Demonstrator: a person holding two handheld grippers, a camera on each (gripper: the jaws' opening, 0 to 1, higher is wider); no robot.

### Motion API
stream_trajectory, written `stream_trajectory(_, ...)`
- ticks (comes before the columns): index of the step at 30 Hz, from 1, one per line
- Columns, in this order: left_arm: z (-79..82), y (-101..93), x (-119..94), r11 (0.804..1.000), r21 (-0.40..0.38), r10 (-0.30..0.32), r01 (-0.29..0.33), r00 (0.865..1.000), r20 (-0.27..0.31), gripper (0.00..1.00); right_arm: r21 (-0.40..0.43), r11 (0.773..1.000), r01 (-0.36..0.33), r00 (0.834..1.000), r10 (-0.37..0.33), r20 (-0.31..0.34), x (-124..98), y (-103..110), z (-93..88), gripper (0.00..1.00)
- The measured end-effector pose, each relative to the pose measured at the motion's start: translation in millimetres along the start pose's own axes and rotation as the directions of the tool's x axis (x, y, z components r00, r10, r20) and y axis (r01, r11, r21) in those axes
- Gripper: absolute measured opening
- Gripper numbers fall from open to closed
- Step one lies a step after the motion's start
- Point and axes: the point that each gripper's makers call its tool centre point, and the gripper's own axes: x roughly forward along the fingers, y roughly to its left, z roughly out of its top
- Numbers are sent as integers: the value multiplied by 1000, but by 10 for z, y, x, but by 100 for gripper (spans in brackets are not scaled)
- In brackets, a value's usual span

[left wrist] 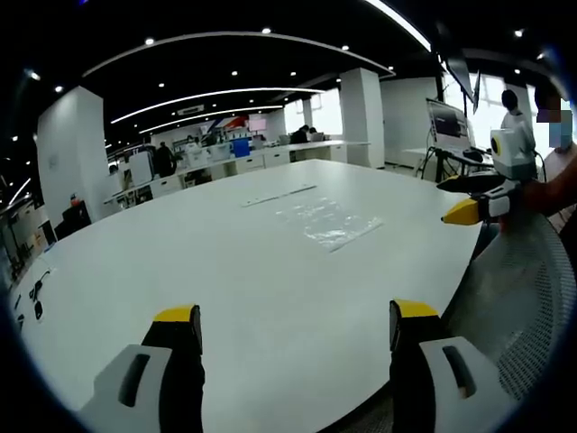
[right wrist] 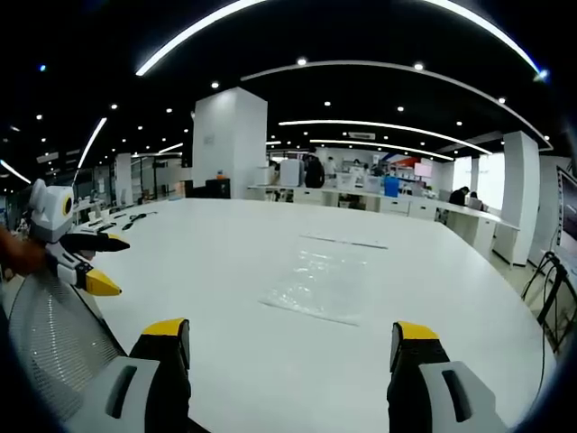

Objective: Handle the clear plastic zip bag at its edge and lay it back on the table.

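The clear plastic zip bag (left wrist: 329, 221) lies flat on the white table (left wrist: 225, 271), past the middle from my side. My left gripper (left wrist: 296, 316) is open over the table's near edge, well short of the bag, with nothing between its yellow-tipped fingers. The right gripper (left wrist: 446, 200) comes in from the right, held above the table edge with its jaws apart. In the right gripper view the bag (right wrist: 315, 284) lies ahead of my open right gripper (right wrist: 290, 332), and the left gripper (right wrist: 122, 267) shows at the far left, also open.
A thin clear strip (left wrist: 279, 194) lies on the table beyond the bag, seen again as a strip (right wrist: 343, 242). A grey mesh chair back (left wrist: 523, 289) stands between the two grippers. Desks, monitors and people fill the office behind.
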Motion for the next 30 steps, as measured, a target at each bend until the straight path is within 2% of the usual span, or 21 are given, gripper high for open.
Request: stream_trajectory(30,-24,33,5,1000,11,7,-7,1000,-7,82,3,1000,15,1000,-15,5,-7,-27,4,92)
